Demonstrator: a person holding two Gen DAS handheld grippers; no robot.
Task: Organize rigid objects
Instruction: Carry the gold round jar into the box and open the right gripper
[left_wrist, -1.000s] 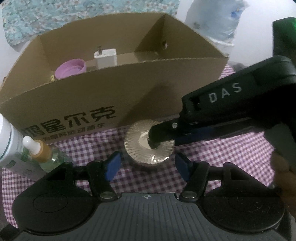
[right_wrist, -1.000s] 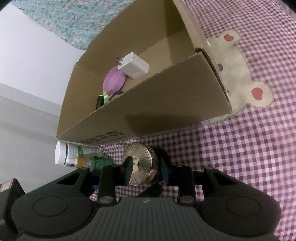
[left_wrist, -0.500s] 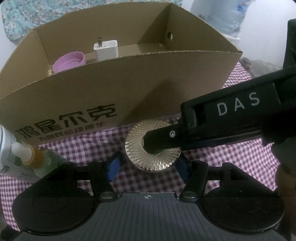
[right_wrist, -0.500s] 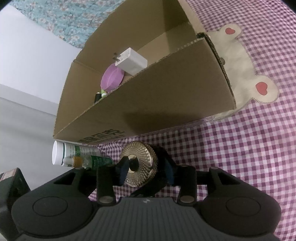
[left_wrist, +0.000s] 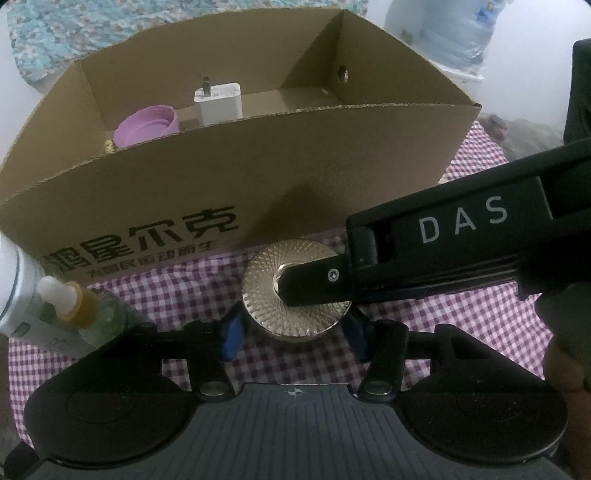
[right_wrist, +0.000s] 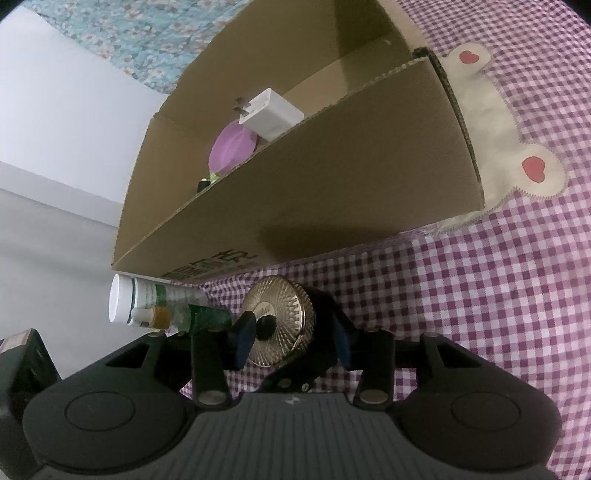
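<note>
Gold jar (left_wrist: 295, 291) sits between the left gripper (left_wrist: 293, 330) fingers, which have just been closing in, contact unclear. Right gripper (right_wrist: 291, 332) fingers straddle it loosely and hide its lid centre. Purple cup (left_wrist: 146, 125) half hidden inside the cardboard box (left_wrist: 314, 155).

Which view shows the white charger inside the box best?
The left wrist view: the white charger faces the camera, its prongs pointing up above the cardboard box front wall. In the right wrist view it appears tilted and smaller, its lower part hidden behind the wall.
</note>
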